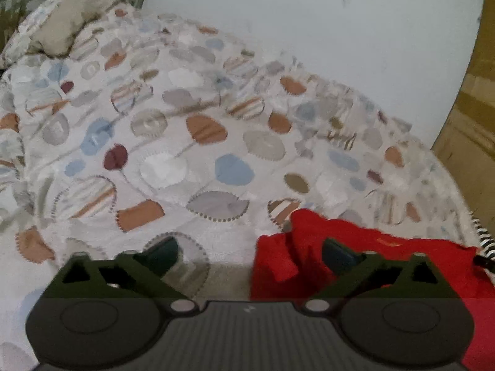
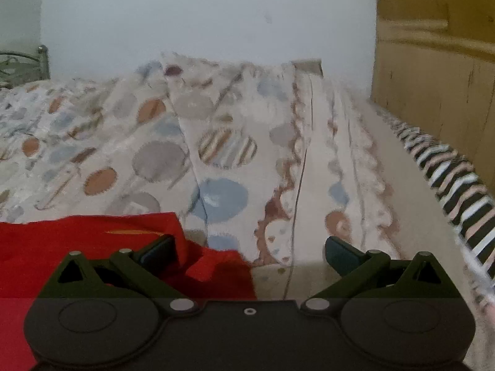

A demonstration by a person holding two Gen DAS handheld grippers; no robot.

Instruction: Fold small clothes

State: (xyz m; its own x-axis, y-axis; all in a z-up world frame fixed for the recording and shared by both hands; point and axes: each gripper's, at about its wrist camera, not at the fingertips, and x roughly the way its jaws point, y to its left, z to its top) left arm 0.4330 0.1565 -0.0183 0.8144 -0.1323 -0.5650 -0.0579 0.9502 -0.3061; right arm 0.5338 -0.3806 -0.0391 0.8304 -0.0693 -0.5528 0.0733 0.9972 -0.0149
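The red garment lies crumpled on the bedspread, at about 4 o'clock in the left wrist view and about 8 o'clock in the right wrist view, so it sits between the two tools. It looks like thin, light knit cloth: limp, no stiffness, likely to sag and drag rather than slide, and not fragile. One raised fold stands up near its left edge, and a small orange mark shows on its flat face. The best hold is probably a pinch on an outer edge or corner, one on each side, so the cloth can be lifted and spread flat. The left gripper is spread wide with nothing between its fingers; its right finger sits over the red cloth, though whether it touches is unclear. The right gripper is likewise wide apart and holds nothing, its left finger over the cloth's right part. A striped cloth lies along the bed's edge at 3 o'clock, near a wooden cabinet; a pillow rests at 11 o'clock, well apart. Rumples in the bedspread might snag.
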